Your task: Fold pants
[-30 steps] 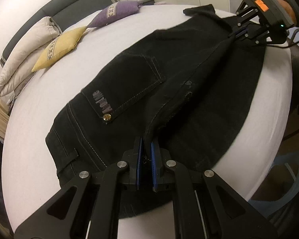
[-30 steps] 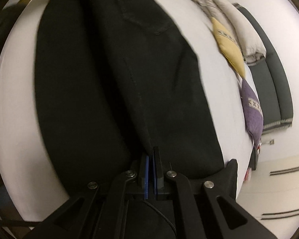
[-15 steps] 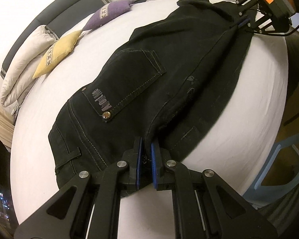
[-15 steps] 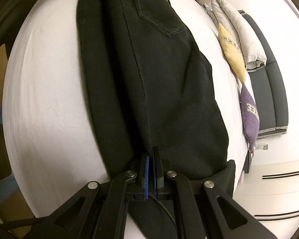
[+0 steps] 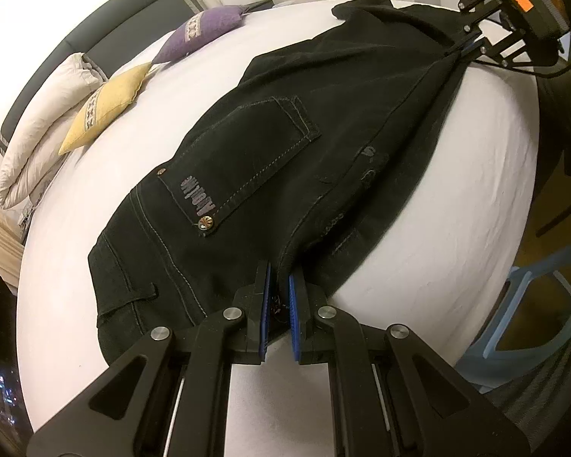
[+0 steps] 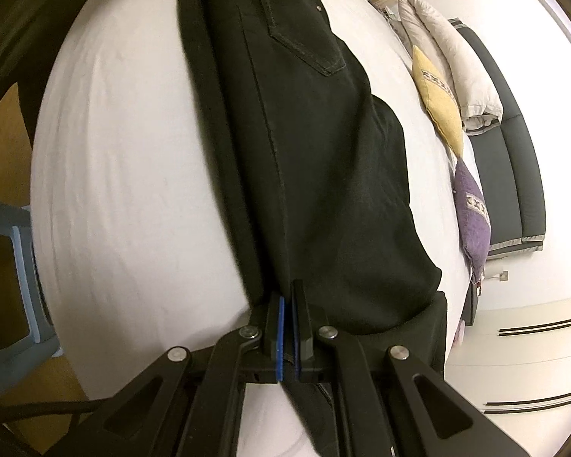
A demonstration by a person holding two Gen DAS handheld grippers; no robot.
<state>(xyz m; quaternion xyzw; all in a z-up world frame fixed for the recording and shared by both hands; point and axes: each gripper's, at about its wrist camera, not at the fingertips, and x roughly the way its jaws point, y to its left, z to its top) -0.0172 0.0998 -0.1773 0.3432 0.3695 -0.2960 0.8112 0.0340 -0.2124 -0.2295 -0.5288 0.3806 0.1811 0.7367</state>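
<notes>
Black jeans (image 5: pixel 285 160) lie on the white bed (image 5: pixel 456 198), folded lengthwise with one leg over the other and a back pocket up. My left gripper (image 5: pixel 279 304) is shut on the folded waistband edge at the near side. My right gripper (image 6: pixel 286 323) is shut on the leg hems at the other end; it also shows in the left wrist view (image 5: pixel 464 47). The jeans (image 6: pixel 316 152) stretch between the two grippers. One hem flap (image 6: pixel 434 327) hangs beside the right gripper.
A yellow cushion (image 5: pixel 102 110), a purple cushion (image 5: pixel 205 32) and a folded pale duvet (image 5: pixel 38 129) lie by the dark headboard (image 5: pixel 106 28). A blue plastic stool (image 5: pixel 544 304) stands beside the bed edge. Wooden floor lies beyond the mattress.
Both grippers have carried the gripped leg edge across toward the pillows, so the top layer now covers more of the lower leg. More white sheet shows on the stool side.
</notes>
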